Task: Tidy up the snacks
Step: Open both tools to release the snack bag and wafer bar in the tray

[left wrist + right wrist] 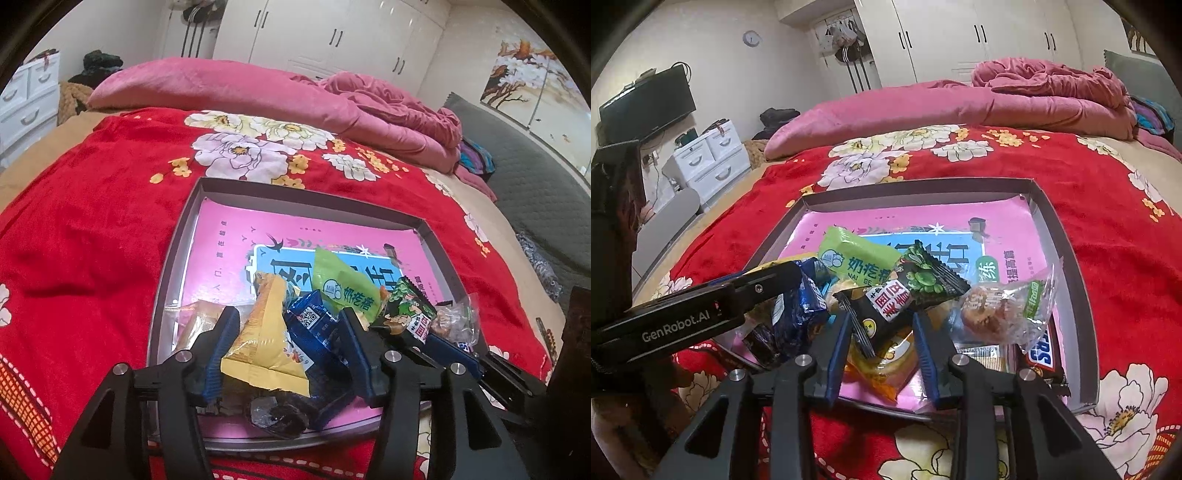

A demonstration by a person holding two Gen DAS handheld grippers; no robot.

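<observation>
A heap of wrapped snacks [886,291] lies at the near end of a shallow grey box [1067,236] lined with pink printed paper, on a red flowered blanket [92,229]. The left gripper [291,321] stands apart around a yellow packet [264,339] and a blue one [314,328], released. The right gripper [882,325] is slightly parted around a black packet's [882,306] lower edge; whether its pads press it I cannot tell.

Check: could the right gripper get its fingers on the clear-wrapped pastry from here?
Probably yes. The clear-wrapped pastry lies uncovered just right of the right gripper, atop the pile in the box.
</observation>
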